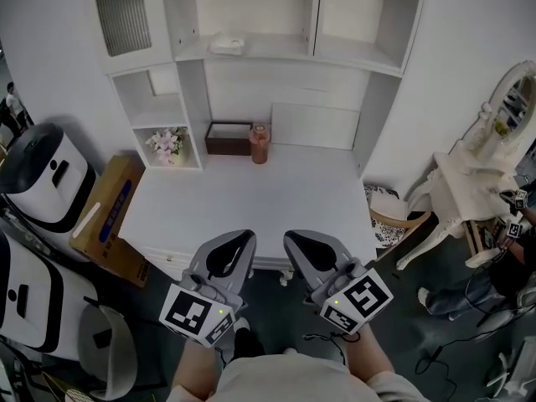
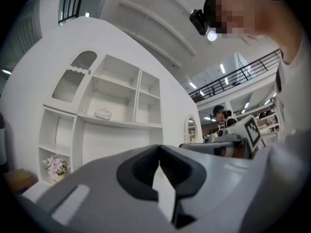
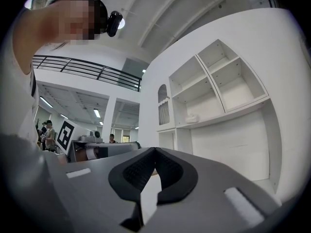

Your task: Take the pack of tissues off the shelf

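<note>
Your left gripper (image 1: 237,241) and right gripper (image 1: 300,239) hover side by side at the desk (image 1: 251,195) near edge, jaws together and empty, with nothing in reach to grip. The pack of tissues (image 1: 227,45) lies on the upper shelf (image 1: 276,50), well apart from both. Probably the approach step.

A white shelf unit (image 1: 316,15) stands against a white wall (image 1: 50,57), above a white table (image 1: 251,199). Left of the table is a cardboard box (image 1: 107,212). On the right, on the dark floor (image 1: 419,333), stands a white dressing table (image 1: 456,182) with an oval mirror (image 1: 512,99). A black railing (image 3: 87,72) lines an upper level.
</note>
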Motion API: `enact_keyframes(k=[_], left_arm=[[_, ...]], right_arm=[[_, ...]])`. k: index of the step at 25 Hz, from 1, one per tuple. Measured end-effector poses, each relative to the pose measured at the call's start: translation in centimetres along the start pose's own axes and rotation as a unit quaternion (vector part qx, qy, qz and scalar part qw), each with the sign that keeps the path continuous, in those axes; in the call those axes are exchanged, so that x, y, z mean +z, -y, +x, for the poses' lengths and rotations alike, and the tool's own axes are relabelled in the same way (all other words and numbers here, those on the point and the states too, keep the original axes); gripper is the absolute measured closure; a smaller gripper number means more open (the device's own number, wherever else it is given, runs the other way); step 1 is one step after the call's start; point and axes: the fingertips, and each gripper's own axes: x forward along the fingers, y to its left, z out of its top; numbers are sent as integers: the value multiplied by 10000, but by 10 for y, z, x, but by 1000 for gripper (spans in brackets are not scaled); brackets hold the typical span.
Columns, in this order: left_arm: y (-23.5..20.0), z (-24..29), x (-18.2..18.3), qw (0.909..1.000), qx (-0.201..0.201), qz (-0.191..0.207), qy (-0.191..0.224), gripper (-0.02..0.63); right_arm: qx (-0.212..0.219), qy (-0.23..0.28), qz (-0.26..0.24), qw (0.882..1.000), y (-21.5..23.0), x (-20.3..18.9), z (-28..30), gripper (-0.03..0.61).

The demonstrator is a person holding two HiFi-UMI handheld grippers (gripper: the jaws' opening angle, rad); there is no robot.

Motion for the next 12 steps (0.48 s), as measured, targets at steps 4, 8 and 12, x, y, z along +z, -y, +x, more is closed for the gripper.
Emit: enact_keyframes(k=[4, 8, 12], left_arm=[[-31, 10, 2, 10000, -79, 6, 17, 612], [-59, 17, 2, 9999, -152, -13, 18, 612], [-87, 21, -1, 9997, -233, -17, 28, 612]], right_arm=[[-114, 16, 5, 9999, 9, 0, 29, 580], [-218, 35, 38, 9997, 16, -1, 56, 580], [-281, 57, 30, 9996, 17, -5, 83, 580]])
